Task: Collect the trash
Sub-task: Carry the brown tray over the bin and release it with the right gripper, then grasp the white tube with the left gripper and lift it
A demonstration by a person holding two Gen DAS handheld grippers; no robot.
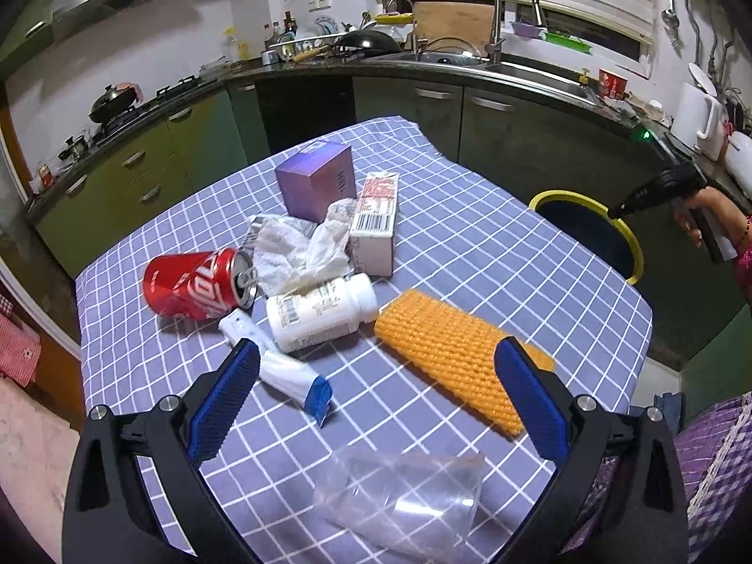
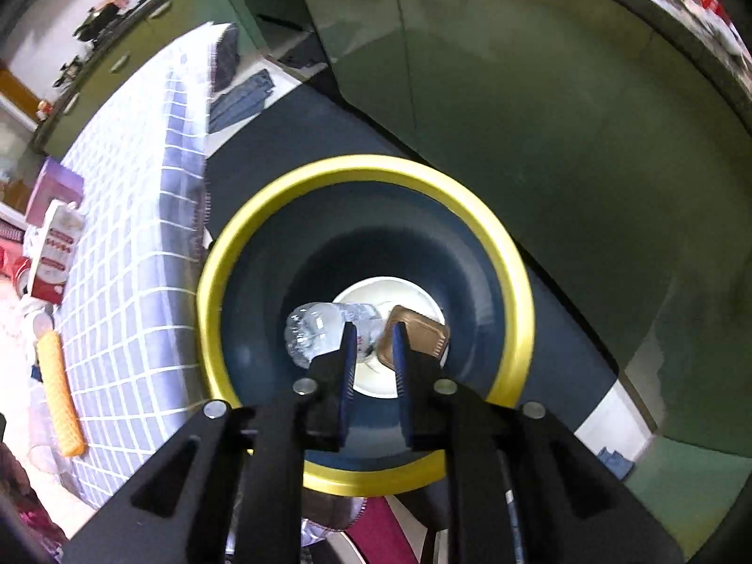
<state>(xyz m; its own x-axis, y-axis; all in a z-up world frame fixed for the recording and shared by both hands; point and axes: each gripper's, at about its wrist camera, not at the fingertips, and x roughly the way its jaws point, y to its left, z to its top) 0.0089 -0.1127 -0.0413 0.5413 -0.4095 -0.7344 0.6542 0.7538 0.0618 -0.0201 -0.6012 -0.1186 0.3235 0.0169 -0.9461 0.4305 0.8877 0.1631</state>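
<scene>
Step in hand: drop-off at the bin, by my judgement; pile largely uncollected.

Left gripper [image 1: 376,390]: fingers spread wide, grasping nothing, hovering over the bench [image 1: 470,244].
Nearest on the bench: clear plastic wrapper [image 1: 399,498]; squeezed tube [image 1: 282,366]; orange sponge [image 1: 451,357].
Beyond: white pill bottle [image 1: 319,312]; red can [image 1: 197,286] lying on its side; crumpled tissue [image 1: 301,249]; carton [image 1: 373,225]; purple box [image 1: 315,178].

Right gripper [image 2: 372,352]: fingers narrowly parted, nothing between them, poised above the bin [image 2: 263,216] beside the bench.
Bin contents: clear plastic bottle [image 2: 312,333]; brown tray [image 2: 423,333].

Next move, as I judged: close the left fingers on a near item, likely the tube, and carry it to the bin.
</scene>
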